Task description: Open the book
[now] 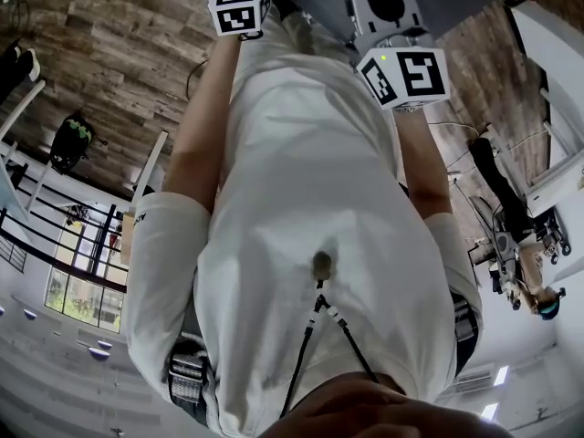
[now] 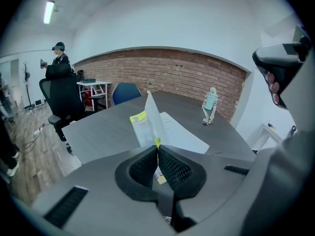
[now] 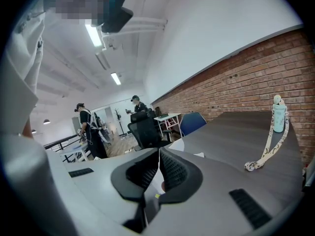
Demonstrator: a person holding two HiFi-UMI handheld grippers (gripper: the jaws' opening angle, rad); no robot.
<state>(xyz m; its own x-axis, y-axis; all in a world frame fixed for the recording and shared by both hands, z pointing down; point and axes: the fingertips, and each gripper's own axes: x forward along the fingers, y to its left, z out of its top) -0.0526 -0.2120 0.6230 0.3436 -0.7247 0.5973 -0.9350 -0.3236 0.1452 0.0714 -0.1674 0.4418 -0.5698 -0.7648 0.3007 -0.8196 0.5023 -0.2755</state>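
One page of the book stands upright, pinched by left gripper; right gripper closed.

shirt: plain white tee, short loose sleeves
cable: thin black cord down the front, hanging off a little dark clip-on; it forks just below that
straps: grey webbing with a buckle at the waist
marker cubes: white cube and another, black square patterns on the faces
shells: left gripper and right gripper are smooth grey with dark slots
fingers: black, mesh-textured
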